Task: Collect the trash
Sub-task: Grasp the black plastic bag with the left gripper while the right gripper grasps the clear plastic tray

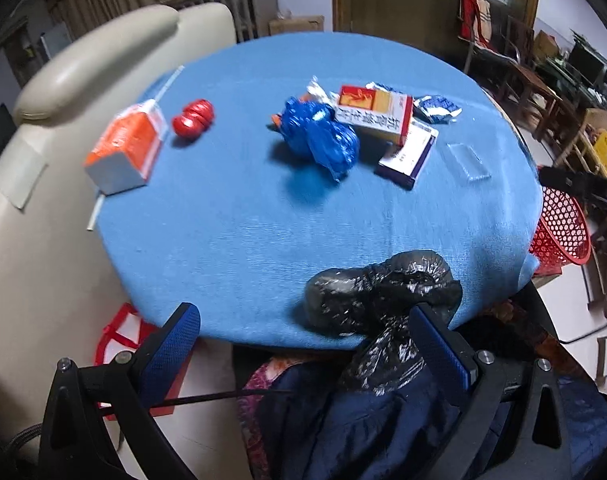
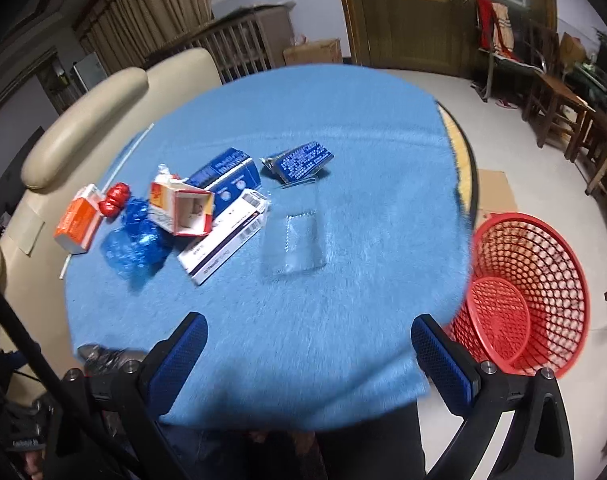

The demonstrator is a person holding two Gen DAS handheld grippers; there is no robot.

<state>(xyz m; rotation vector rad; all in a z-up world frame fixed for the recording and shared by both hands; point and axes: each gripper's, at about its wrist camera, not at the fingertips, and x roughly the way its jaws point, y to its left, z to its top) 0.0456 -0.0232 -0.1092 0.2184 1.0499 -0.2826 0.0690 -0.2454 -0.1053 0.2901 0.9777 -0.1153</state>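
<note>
Trash lies on a round table under a blue cloth [image 1: 243,220] [image 2: 343,128]. Far left is an orange-and-white carton [image 1: 123,148] [image 2: 77,220] beside a red crumpled piece [image 1: 193,118] [image 2: 115,198]. In the middle lie a blue crumpled wrapper [image 1: 323,136] [image 2: 133,240], a red-and-yellow box [image 1: 373,114] [image 2: 181,208], a white-and-purple box [image 1: 407,154] [image 2: 223,242], a blue packet [image 1: 437,108] [image 2: 299,162] and a clear plastic piece [image 1: 467,160] [image 2: 295,240]. A black crumpled bag [image 1: 383,300] [image 2: 103,356] hangs over the near edge against my open left gripper's [image 1: 303,348] right finger. My right gripper [image 2: 309,364] stands open over bare cloth.
A red mesh basket [image 2: 523,292] [image 1: 563,232] stands on the floor right of the table. A beige sofa [image 1: 43,220] [image 2: 83,120] runs along the left. Wooden chairs [image 2: 563,108] and a door [image 2: 403,12] are at the back right. A red-trimmed bag [image 1: 119,340] sits below the table.
</note>
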